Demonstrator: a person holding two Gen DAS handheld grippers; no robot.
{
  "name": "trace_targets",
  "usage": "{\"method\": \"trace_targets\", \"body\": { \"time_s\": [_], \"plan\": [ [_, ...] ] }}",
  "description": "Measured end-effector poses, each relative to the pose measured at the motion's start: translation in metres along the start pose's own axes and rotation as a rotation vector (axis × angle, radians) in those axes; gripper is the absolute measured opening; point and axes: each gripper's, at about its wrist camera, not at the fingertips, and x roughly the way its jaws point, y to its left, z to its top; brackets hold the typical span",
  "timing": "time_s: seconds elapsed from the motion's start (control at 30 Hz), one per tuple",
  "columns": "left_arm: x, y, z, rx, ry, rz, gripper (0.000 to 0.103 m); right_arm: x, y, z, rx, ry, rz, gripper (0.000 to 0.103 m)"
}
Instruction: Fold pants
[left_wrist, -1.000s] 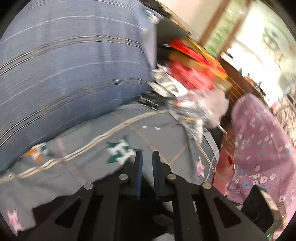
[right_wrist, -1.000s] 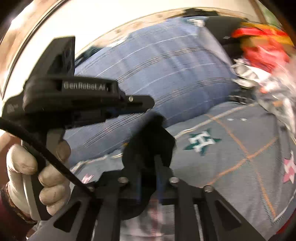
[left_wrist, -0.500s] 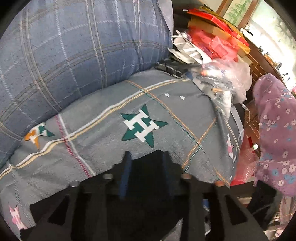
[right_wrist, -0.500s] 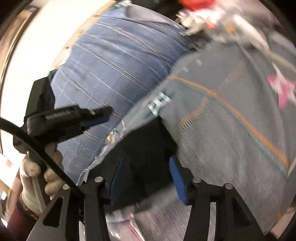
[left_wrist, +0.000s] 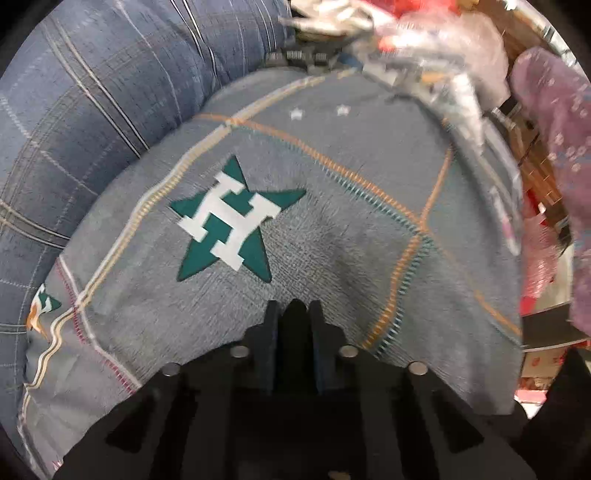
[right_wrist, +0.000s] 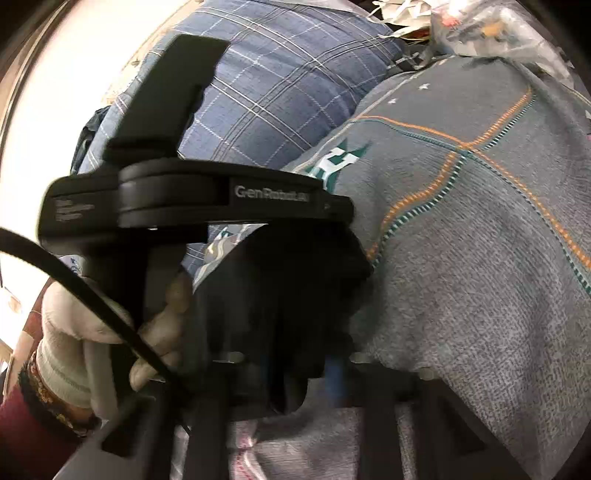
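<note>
Near edge, right side: right gripper (right_wrist: 299, 365). Its jaws are closing, with a bunched fold of the black pants (right_wrist: 280, 295) filling the gap between the blue pads (right_wrist: 334, 373). A second ago this pair was pinched tight, and half a second ago it stood wide. I read that as a re-grip, not a release.

Near edge, left side: a white-gloved hand (right_wrist: 85, 332) carries the left gripper (left_wrist: 293, 314), which is pressed nearly closed on a thin strip of the same black cloth. It also opened and closed again within the last second.

Both tools have come down. The grey woven bedspread with a green star and white H (left_wrist: 332, 240) now fills the left camera's view, where a second ago it sat lower and smaller. The pants hang in a dark clump between the two tools, touching or just above the bedspread; I cannot tell which.

Judgement: the garment is being brought down to the bed with fresh holds so it can be spread out. No flat layer or crease is visible yet, so the fold itself is barely started.

Far left: a blue plaid quilt roll (left_wrist: 92, 110) lies against the bedspread.
Far middle: a heap of clear plastic bags and red packets (left_wrist: 424, 44), blurred.
Far right: a purple floral cloth (left_wrist: 554, 147).
</note>
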Motion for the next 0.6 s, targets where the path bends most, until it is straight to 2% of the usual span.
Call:
{"method": "trace_targets", "body": {
  "time_s": [0.07,0.2,0.3,0.4,0.5,0.6],
  "plan": [
    [-0.022,0.008,-0.008,-0.021,-0.05,-0.028,0.01,-0.007,0.009,0.001,-0.014,-0.017,0.009,0.022],
    [-0.078,0.038,-0.034,-0.125,-0.165,-0.087,0.01,-0.018,0.047,0.0,-0.102,-0.033,0.035,0.021],
    [-0.109,0.078,-0.066,-0.245,-0.249,-0.144,0.01,-0.017,0.095,-0.007,-0.244,-0.028,0.043,0.021],
    [-0.124,0.117,-0.112,-0.359,-0.31,-0.16,0.011,0.001,0.139,-0.03,-0.385,0.027,0.045,0.021],
    [-0.12,0.159,-0.162,-0.521,-0.325,-0.159,0.012,0.031,0.17,-0.06,-0.512,0.106,0.021,0.021],
    [-0.098,0.2,-0.212,-0.676,-0.262,-0.105,0.014,0.069,0.185,-0.093,-0.626,0.201,-0.027,0.032]
  ]
}}
